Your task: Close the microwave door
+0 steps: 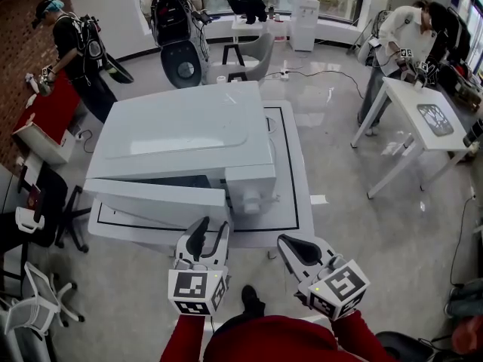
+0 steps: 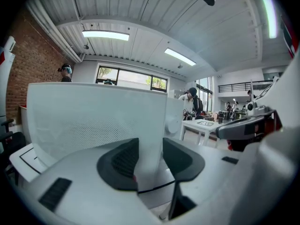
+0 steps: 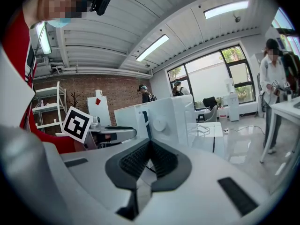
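White boxy microwave (image 1: 189,134) is set on a low white table (image 1: 290,164) outlined with a black rectangular line. Its white door (image 1: 155,200) is hinged on the left and stands partly open, with the free edge swung out toward the wearer. The left gripper (image 1: 211,228) is pointed at the door's outer face near that free edge. Its jaws are spread, nothing is pinched, and the dotted mesh of the door window is seen through the gap. Contact with the door cannot be confirmed. The right gripper (image 1: 290,246) is held just right of it, off the table's front edge, with its ribbed pads pressed together at the tips and nothing between them. A round white knob (image 3: 161,124) is seen on the microwave's control panel. No brand or lettering can be made out at this resolution. Black-and-white square markers are carried on both gripper cubes, and a red diamond is printed on a white board (image 3: 98,101) by the brick wall (image 1: 23,21). The floor (image 1: 377,225) is glossy grey with a black cable trailed across it. A red table (image 1: 49,111) is placed at the left and white tables (image 1: 423,119) at the right. Several people with backpacks are stood around the room. Large windows and a white slatted ceiling with strip lights (image 2: 105,35) are visible.
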The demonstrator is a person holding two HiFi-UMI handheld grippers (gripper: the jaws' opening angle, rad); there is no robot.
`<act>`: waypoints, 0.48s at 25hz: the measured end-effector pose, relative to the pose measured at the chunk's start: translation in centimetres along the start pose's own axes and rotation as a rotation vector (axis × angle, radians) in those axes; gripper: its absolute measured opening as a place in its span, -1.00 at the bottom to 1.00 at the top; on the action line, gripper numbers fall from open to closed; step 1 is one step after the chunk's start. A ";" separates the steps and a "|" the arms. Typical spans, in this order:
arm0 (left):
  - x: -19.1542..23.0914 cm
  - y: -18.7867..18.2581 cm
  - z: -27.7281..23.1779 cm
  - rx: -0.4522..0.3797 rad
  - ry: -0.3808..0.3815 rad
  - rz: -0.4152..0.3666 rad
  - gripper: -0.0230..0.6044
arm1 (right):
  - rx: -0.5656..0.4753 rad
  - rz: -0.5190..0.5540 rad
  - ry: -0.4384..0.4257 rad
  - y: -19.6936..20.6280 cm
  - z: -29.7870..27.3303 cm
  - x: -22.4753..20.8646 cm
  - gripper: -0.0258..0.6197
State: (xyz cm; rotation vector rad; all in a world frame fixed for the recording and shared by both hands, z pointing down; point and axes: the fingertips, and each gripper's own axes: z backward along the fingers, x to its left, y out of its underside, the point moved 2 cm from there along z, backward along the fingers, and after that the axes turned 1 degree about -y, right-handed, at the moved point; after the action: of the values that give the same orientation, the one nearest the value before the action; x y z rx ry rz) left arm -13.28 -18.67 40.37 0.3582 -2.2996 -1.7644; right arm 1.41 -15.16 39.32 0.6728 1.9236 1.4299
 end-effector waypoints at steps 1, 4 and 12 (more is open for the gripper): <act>0.0 0.0 -0.1 0.000 0.004 0.001 -0.39 | 0.003 -0.004 0.003 0.0 -0.1 0.0 -0.88; 0.1 0.1 -0.6 0.002 0.013 0.002 -0.39 | 0.003 0.004 0.003 0.1 -0.3 -0.2 -0.88; 0.5 -0.6 -1.6 0.000 0.028 0.017 -0.39 | 0.008 0.016 -0.003 -0.3 -1.0 -0.1 -0.88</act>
State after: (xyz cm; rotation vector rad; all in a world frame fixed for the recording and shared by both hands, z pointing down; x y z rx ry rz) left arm -13.17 -20.45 40.26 0.3604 -2.2765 -1.7399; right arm 0.74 -15.98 39.28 0.6948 1.9268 1.4310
